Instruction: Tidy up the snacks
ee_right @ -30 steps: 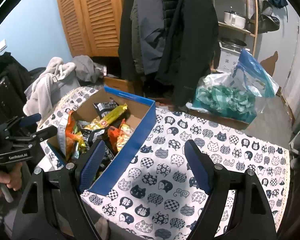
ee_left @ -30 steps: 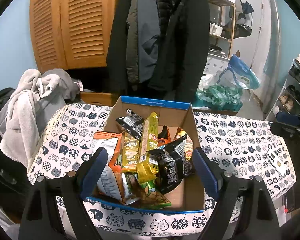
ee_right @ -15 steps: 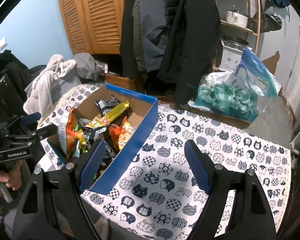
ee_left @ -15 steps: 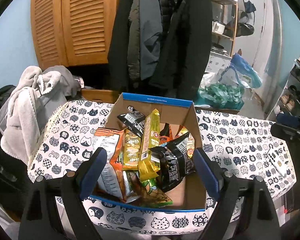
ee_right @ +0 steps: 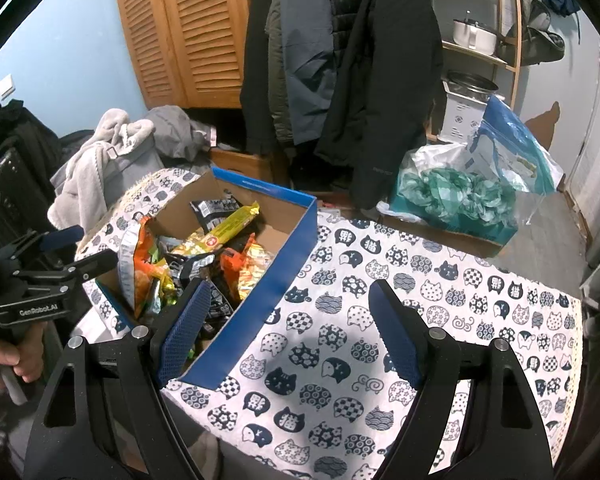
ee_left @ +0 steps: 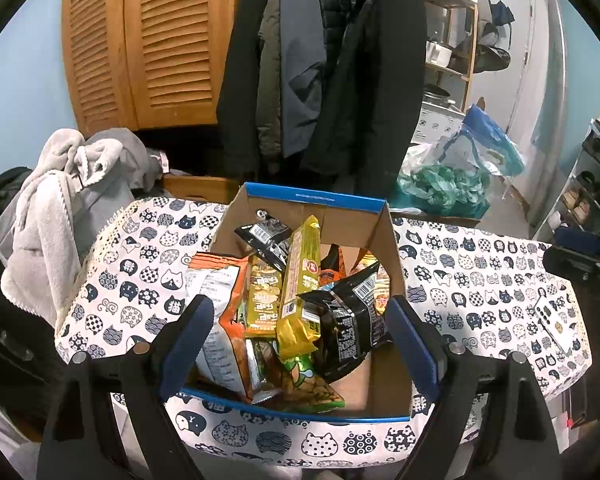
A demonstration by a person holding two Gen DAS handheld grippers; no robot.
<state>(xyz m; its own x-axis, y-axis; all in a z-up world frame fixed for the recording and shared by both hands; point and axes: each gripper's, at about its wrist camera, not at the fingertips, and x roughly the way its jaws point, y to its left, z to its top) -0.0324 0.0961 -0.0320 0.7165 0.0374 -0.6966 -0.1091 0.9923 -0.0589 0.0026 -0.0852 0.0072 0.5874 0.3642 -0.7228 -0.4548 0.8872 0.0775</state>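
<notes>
A cardboard box with a blue rim stands on the cat-patterned tablecloth, heaped with snack packets. Among them are a long yellow packet, a black packet and an orange-and-white bag. My left gripper hovers open above the box's near side, apart from the snacks, with nothing between its fingers. My right gripper is open too, over the tablecloth just right of the box's blue wall. The right wrist view also shows the yellow packet and a hand holding the left gripper's handle.
Dark coats hang behind the table beside a louvred wooden cabinet. Grey clothes are piled at the left. A plastic bag with green contents sits past the far edge. A small flat card lies on the cloth's right end.
</notes>
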